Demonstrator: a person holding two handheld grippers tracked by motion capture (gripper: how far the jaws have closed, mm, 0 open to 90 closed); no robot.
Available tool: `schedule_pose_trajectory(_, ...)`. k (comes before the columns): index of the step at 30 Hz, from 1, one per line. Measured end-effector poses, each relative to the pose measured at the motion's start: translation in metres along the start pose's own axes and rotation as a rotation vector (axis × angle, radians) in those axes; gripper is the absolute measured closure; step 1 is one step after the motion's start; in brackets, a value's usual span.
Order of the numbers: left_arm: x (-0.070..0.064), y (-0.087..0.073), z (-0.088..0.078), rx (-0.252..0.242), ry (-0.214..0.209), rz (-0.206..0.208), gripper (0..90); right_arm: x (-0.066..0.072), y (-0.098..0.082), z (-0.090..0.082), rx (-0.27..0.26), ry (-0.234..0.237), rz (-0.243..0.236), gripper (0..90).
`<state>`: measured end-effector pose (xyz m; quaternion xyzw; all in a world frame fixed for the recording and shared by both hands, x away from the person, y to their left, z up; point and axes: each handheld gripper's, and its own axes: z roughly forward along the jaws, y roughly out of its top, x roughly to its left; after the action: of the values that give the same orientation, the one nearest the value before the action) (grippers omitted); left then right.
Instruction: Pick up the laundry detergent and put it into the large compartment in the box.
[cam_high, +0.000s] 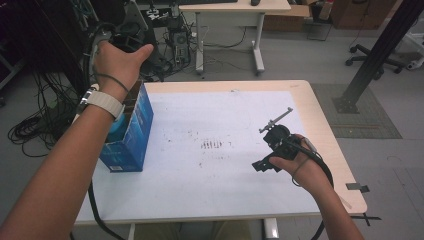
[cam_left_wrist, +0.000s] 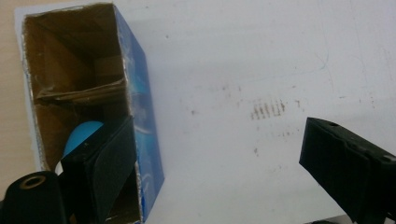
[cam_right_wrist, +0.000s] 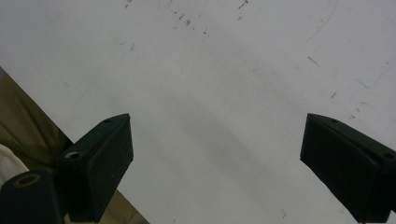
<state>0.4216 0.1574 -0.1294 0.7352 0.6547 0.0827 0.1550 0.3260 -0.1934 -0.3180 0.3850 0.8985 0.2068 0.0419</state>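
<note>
**A:** Biggest thing first: the counter (cam_high: 225, 200) with its white sheet is mostly bare, just scuffs and a little row of pen ticks mid-sheet. At its left edge sits an open-topped blue cardboard box (cam_high: 131, 137), standing upright, with a cardboard divider inside. What step do you reckon this is?

**B:** Looks to me like the reach into the box. In the left gripper view there's a light blue rounded object (cam_left_wrist: 81, 134) down in the near compartment, against the box wall. The left tool (cam_left_wrist: 210, 163) hangs above the box's open top, jaws spread wide with nothing between them, one jaw over the box opening and the other out over the white sheet.

**A:** And the right tool (cam_right_wrist: 215, 163)?

**B:** Also wide open and empty, held low over the bare sheet toward the counter's right side. In the high view it's in the right hand (cam_high: 305, 167), well apart from the box.

**A:** So next move?

**B:** My guess: shift the left tool so both jaws line up over that compartment, then go down and close on the blue thing. It's a narrow slot, so clipping the wall or divider seems likely.

**A:** Anything you can't make out?

**B:** What the blue object is. A jaw covers part of it. In the high view the left forearm (cam_high: 60, 170) hides part of the box.
</note>
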Motion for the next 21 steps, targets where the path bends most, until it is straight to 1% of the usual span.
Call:
schedule_pose_trajectory(4,-0.007,0.000,0.005,0.005,-0.008,0.005,11.2,0.000,0.000,0.000,-0.003,0.001,-0.001,9.4)
schedule_pose_trajectory(9,-0.016,0.000,0.015,0.015,-0.014,0.023,11.1,0.000,0.000,0.000,-0.001,0.002,0.000,9.4)
schedule_pose_trajectory(13,-0.023,-0.001,0.021,0.018,0.010,0.039,11.0,0.000,-0.001,0.000,-0.003,0.004,0.004,9.4)
schedule_pose_trajectory(16,-0.026,-0.001,0.027,0.022,-0.001,0.038,10.7,-0.001,-0.002,0.000,-0.005,0.003,0.006,9.4)
schedule_pose_trajectory(21,-0.030,-0.003,0.036,0.034,-0.002,0.040,10.8,-0.002,-0.003,0.001,-0.003,0.005,0.006,9.4)
